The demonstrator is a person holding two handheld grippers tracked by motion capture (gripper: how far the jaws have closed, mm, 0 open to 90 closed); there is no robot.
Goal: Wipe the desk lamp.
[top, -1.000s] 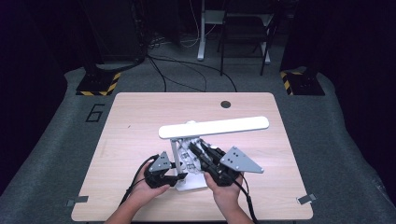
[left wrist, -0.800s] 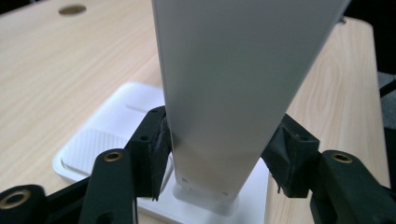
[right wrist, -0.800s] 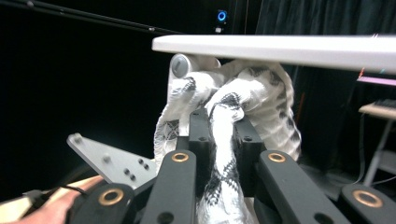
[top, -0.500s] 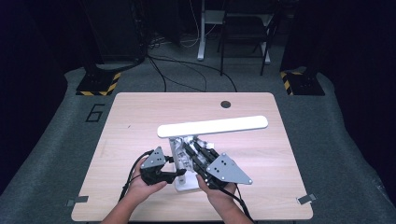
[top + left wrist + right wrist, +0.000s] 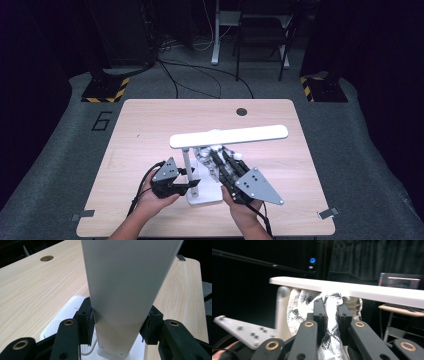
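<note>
White plastic desk lamp, with a flat rectangular base, a slim upright post and a long flat light bar, stands on the pale wooden table near the person's edge, between the two grippers.

Left gripper: held level at the left of the lamp, jaws pointing at the post low down, just above the base. In the left gripper view the flat post fills the space between the two black jaws, and both pads lie against its edges. Jaws about half closed, clamped on the post. The lamp base shows below and behind the left-hand jaw in that view; the table runs on past the fingertips to a round cable hole.

Right gripper: at the right of the post, jaws angled up and away from the person, under the light bar. A crumpled white cloth with a dark print is pinched between its jaws, which stand nearly closed on it. In the right gripper view the cloth bunches past the fingertips and presses up against the underside of the bar; the post stands just left of the fingers, and the grey plate of the left gripper lies lower left.
</note>
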